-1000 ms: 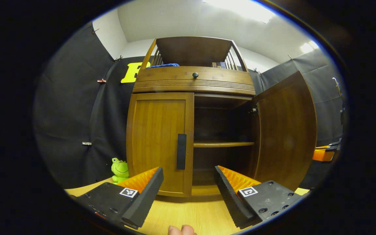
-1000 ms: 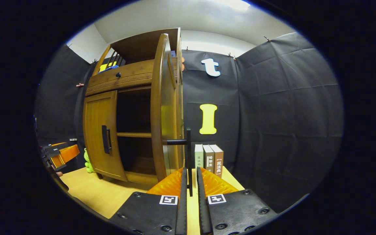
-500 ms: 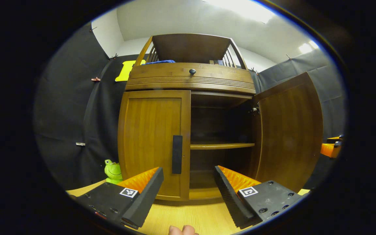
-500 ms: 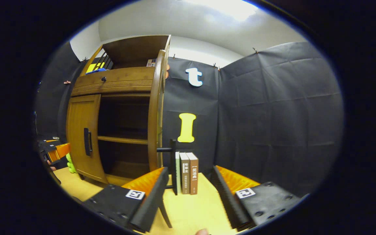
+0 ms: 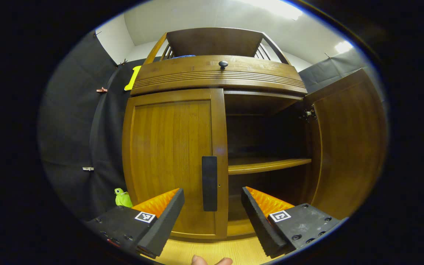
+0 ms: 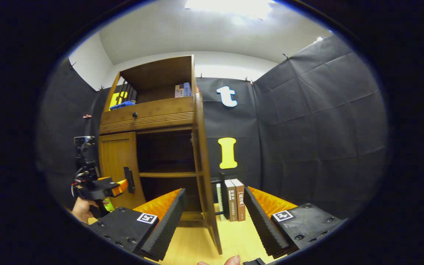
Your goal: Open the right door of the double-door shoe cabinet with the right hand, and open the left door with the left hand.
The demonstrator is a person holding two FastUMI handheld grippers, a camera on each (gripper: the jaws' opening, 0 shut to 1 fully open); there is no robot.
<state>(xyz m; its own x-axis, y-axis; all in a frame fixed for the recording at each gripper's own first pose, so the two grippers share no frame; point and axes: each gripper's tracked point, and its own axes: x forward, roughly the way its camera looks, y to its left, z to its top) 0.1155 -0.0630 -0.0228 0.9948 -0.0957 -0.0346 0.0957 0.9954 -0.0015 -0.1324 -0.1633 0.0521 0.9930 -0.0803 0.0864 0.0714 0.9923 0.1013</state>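
Observation:
The wooden shoe cabinet (image 5: pixel 219 75) stands close ahead in the left gripper view. Its left door (image 5: pixel 171 158) is closed, with a dark vertical handle (image 5: pixel 209 183) near its right edge. The right door (image 5: pixel 348 143) is swung wide, baring an inner shelf (image 5: pixel 269 165). My left gripper (image 5: pixel 212 213) is open, its fingers straddling the handle's line a short way in front of it. In the right gripper view the right door (image 6: pixel 206 176) shows edge-on with its handle (image 6: pixel 222 195) behind it. My right gripper (image 6: pixel 214 217) is open and holds nothing. The left gripper (image 6: pixel 103 187), held by a hand, sits just before the left door's handle (image 6: pixel 128 179).
A green frog toy (image 5: pixel 122 198) sits on the light wooden floor (image 5: pixel 212 252) left of the cabinet. Three books (image 6: pixel 232 200) stand by the wall right of the open door. Books and a blue cloth (image 6: pixel 123 105) lie on the cabinet's top shelf.
My left gripper moved closer to the left door's handle. My right gripper let go of the right door's handle, opened and drew back; the right door stands wider.

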